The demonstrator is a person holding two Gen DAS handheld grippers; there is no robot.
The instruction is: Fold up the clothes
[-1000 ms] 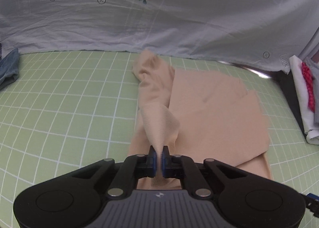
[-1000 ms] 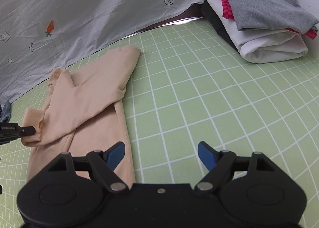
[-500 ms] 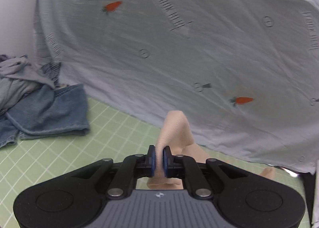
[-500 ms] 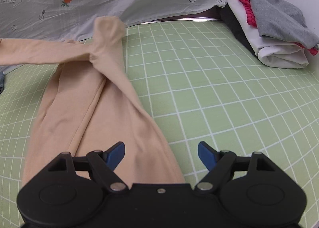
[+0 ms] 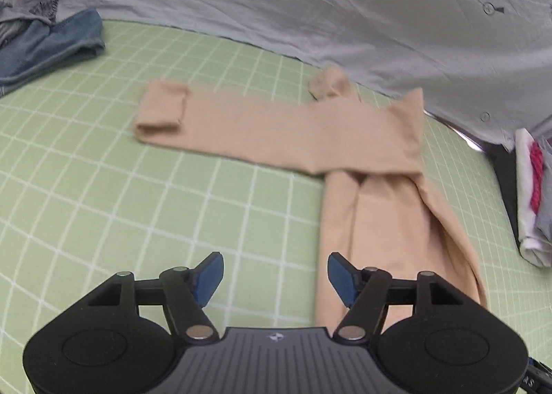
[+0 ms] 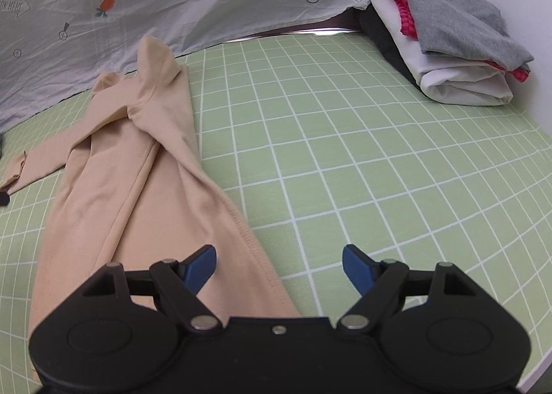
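My left tool [image 5: 274, 273] hangs over the green grid mat [image 5: 103, 187] on the desk, its jaws apart and just opened, with nothing between them. The beige top [image 5: 372, 208] lies at the centre and right of this view, one sleeve [image 5: 241, 121] stretched flat toward the left, cuff turned back. Only this view shows the jeans [image 5: 45, 46] at upper left. My right tool [image 6: 279, 264] is spread wide and empty; its view alone shows the folded pile [image 6: 445, 39] clearly, at upper right. A second ago my left tool pinched that sleeve; now it lies released.
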